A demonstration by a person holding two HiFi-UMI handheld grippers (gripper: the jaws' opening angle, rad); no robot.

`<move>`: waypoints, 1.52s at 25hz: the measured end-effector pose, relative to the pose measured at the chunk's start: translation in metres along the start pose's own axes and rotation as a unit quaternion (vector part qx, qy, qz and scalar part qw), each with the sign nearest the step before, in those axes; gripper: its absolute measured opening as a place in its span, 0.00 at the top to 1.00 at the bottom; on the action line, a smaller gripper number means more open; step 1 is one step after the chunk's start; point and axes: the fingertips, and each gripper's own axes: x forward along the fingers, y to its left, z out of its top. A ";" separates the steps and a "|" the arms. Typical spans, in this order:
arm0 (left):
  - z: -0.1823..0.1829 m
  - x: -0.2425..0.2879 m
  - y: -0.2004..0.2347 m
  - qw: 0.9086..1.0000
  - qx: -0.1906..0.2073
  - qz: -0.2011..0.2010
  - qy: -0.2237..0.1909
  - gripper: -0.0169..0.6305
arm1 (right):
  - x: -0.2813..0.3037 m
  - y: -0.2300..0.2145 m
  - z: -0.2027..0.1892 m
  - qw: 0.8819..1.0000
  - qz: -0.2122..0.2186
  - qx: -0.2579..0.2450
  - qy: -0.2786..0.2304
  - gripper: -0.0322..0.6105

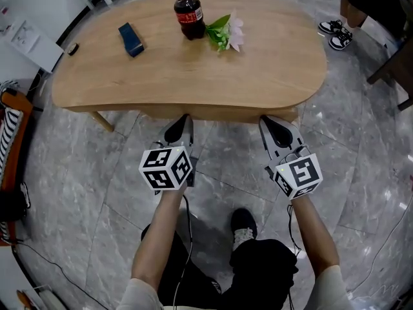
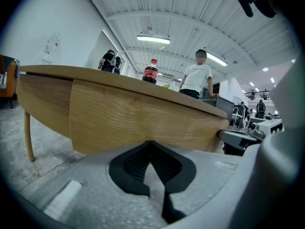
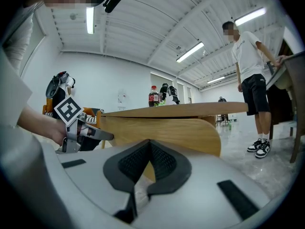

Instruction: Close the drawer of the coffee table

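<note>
**Drawer front dead ahead of both grippers; push not yet made**

Notes left gripper (image 1: pixel 181 120) with pads pressed tip to tip and nothing between. Notes the same of right gripper (image 1: pixel 274 123): closed and empty. Finds both pointed straight at drawer front (image 1: pixel 219 113), seated under the near edge of table (image 1: pixel 193 76). Places the front's long axis left to right across both tips, and so judges the closing travel as straight forward, away from the person. Rates the two grippers about equally near, left toward the front's left part, right toward its right end. Sees tips close against the wood, but cannot confirm touch from any view. Reads the front as nearly in line with the apron beside it; cannot tell whether fully home. Sees nothing of the drawer's inside, so contents unknown. Logs on top, well apart from the grippers: bottle (image 1: pixel 188 13) with red cap and dark drink, blue box (image 1: pixel 131 39), and flower (image 1: pixel 224 32) just beside the bottle. Advises even pressure from both sides to keep the front square.
</note>
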 end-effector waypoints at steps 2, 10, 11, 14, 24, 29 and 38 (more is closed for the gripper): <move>0.001 0.003 0.001 1.000 -0.001 0.001 0.000 0.96 | 0.003 -0.003 0.000 1.000 0.001 0.000 0.000 0.93; 0.006 0.015 0.004 1.000 -0.008 0.004 -0.011 0.96 | 0.013 -0.011 0.002 1.000 -0.004 0.004 -0.004 0.93; 0.007 0.016 0.005 1.000 -0.009 0.005 -0.012 0.96 | 0.015 -0.012 0.002 1.000 -0.005 0.004 -0.003 0.93; 0.009 0.019 0.006 1.000 -0.009 0.006 -0.010 0.96 | 0.018 -0.015 0.002 1.000 -0.007 0.006 -0.003 0.93; 0.009 0.022 0.006 1.000 -0.001 0.007 -0.013 0.96 | 0.021 -0.015 0.004 1.000 -0.015 0.010 -0.003 0.93; 0.011 0.010 0.003 1.000 -0.001 0.010 -0.012 0.96 | 0.017 -0.011 0.002 0.999 -0.024 0.023 0.017 0.92; 0.043 -0.067 -0.029 0.998 0.012 -0.008 0.065 0.96 | -0.025 0.021 0.043 0.989 -0.042 0.070 0.125 0.92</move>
